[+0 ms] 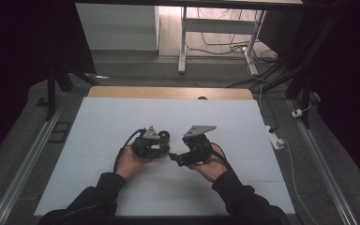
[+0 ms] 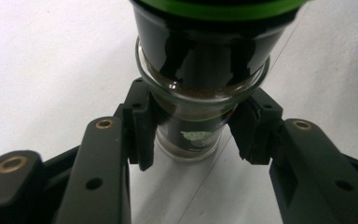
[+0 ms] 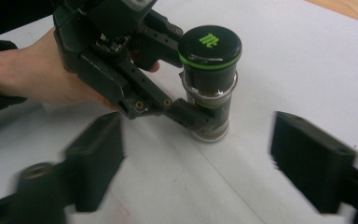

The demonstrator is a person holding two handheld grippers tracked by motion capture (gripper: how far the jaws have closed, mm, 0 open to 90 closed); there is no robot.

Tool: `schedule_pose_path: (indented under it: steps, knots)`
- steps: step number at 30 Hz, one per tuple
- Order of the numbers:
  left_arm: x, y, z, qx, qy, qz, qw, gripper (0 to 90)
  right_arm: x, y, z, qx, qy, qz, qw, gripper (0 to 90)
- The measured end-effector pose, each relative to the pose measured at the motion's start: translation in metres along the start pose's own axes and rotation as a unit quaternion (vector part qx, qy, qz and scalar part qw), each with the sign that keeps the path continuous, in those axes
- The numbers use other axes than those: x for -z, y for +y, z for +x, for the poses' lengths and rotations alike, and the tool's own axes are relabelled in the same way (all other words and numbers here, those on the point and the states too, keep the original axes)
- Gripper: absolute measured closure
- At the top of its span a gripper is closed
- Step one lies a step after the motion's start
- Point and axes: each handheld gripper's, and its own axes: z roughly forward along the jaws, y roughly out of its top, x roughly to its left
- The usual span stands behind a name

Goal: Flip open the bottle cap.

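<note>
A small glass jar point(image 3: 209, 79) with a black cap, a green ring and a green logo stands upright on the white table sheet point(image 1: 98, 122). It holds something brown. My left gripper point(image 2: 193, 135) is shut on the jar's glass body point(image 2: 191, 140) just below the cap, one finger point(image 2: 140, 128) on each side. In the high view the left gripper point(image 1: 162, 143) and the jar point(image 1: 163, 136) sit mid-table. My right gripper point(image 3: 205, 158) is open and blurred, with nothing between its fingers, and faces the jar from a short distance. The high view puts the right gripper point(image 1: 173, 157) just right of the left one.
The white sheet covers a wooden table whose far edge point(image 1: 168, 92) shows. A white power strip point(image 1: 275, 138) lies off the table's right side. White desk legs point(image 1: 183, 42) and loose cables point(image 1: 225, 47) are on the floor beyond. Metal rails point(image 1: 28, 159) run along both sides.
</note>
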Motion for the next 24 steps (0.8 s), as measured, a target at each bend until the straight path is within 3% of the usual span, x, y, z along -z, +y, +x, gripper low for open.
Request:
schedule_pose_path:
  steps: [1, 7, 9, 10, 13, 24]
  knots:
    - [0.000, 0.000, 0.000, 0.000, 0.000, 0.000, 1.0000, 53.6, -0.002, 0.002, -0.001, 0.002, 0.006, -0.003, 1.0000, 40.0]
    - [0.000, 0.000, 0.000, 0.000, 0.000, -0.001, 1.0000, 53.6, -0.013, 0.007, -0.002, 0.006, 0.032, 0.017, 0.9993, 70.6]
    - [0.000, 0.000, 0.000, 0.000, 0.000, -0.001, 1.0000, 53.6, -0.015, 0.008, -0.002, 0.007, 0.034, 0.019, 0.9992, 74.9]
    - [0.000, 0.000, 0.000, 0.000, 0.000, -0.001, 1.0000, 53.6, -0.020, 0.009, -0.003, 0.008, 0.038, 0.022, 0.9990, 84.3]
    - [0.000, 0.000, 0.000, 0.000, 0.000, 0.000, 1.0000, 53.6, -0.027, 0.011, -0.002, 0.011, 0.041, 0.021, 0.9989, 89.4]
    - [0.000, 0.000, 0.000, 0.001, 0.001, 0.001, 1.0000, 53.7, -0.039, 0.013, 0.001, 0.007, 0.026, 0.021, 0.9994, 89.5]
